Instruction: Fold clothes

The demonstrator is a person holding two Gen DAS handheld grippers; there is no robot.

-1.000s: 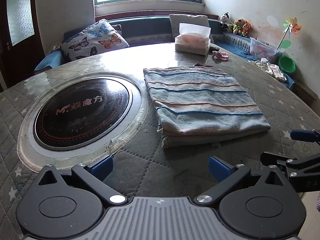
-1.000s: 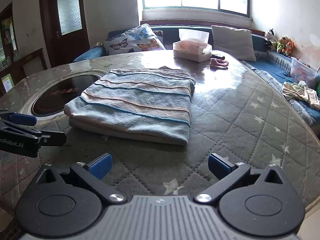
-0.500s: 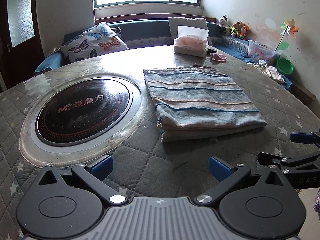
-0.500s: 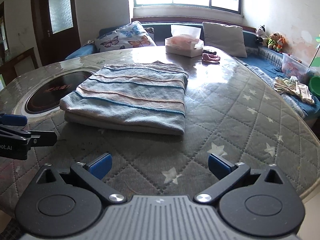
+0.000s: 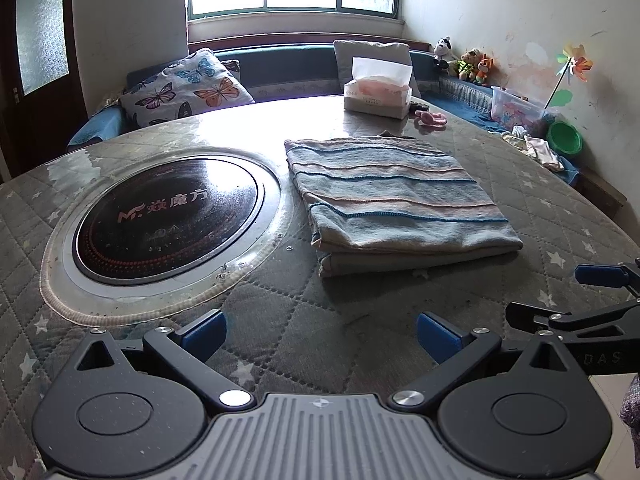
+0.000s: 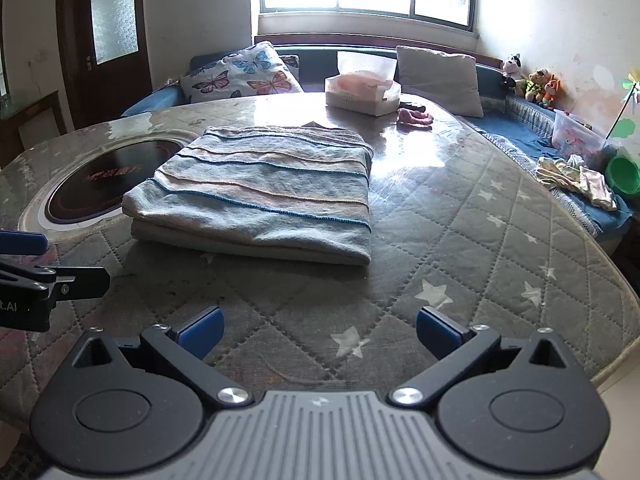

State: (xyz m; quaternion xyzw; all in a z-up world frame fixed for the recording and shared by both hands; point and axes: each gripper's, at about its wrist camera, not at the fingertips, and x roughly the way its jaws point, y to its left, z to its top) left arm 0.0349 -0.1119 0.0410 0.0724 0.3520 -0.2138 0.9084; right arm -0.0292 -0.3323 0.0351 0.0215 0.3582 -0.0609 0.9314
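Note:
A striped blue, grey and pink garment [image 5: 392, 196] lies folded into a flat rectangle on the quilted round table [image 5: 280, 340]; it also shows in the right wrist view [image 6: 260, 192]. My left gripper [image 5: 320, 336] is open and empty, held back from the garment's near edge. My right gripper [image 6: 318, 330] is open and empty, also back from the garment near the table's front. The right gripper shows at the right edge of the left wrist view [image 5: 568, 300]. The left gripper shows at the left edge of the right wrist view [image 6: 40, 264].
A round black cooktop [image 5: 168, 216] is set in the table left of the garment. A tissue box [image 5: 378, 92] and a small pink item [image 5: 430, 118] sit at the far side. A bench with cushions [image 5: 188, 88], toys and loose clothes [image 6: 576, 176] rings the table.
Both grippers have drawn back from the folded garment toward the table's near edge, staying open. The garment has not moved.

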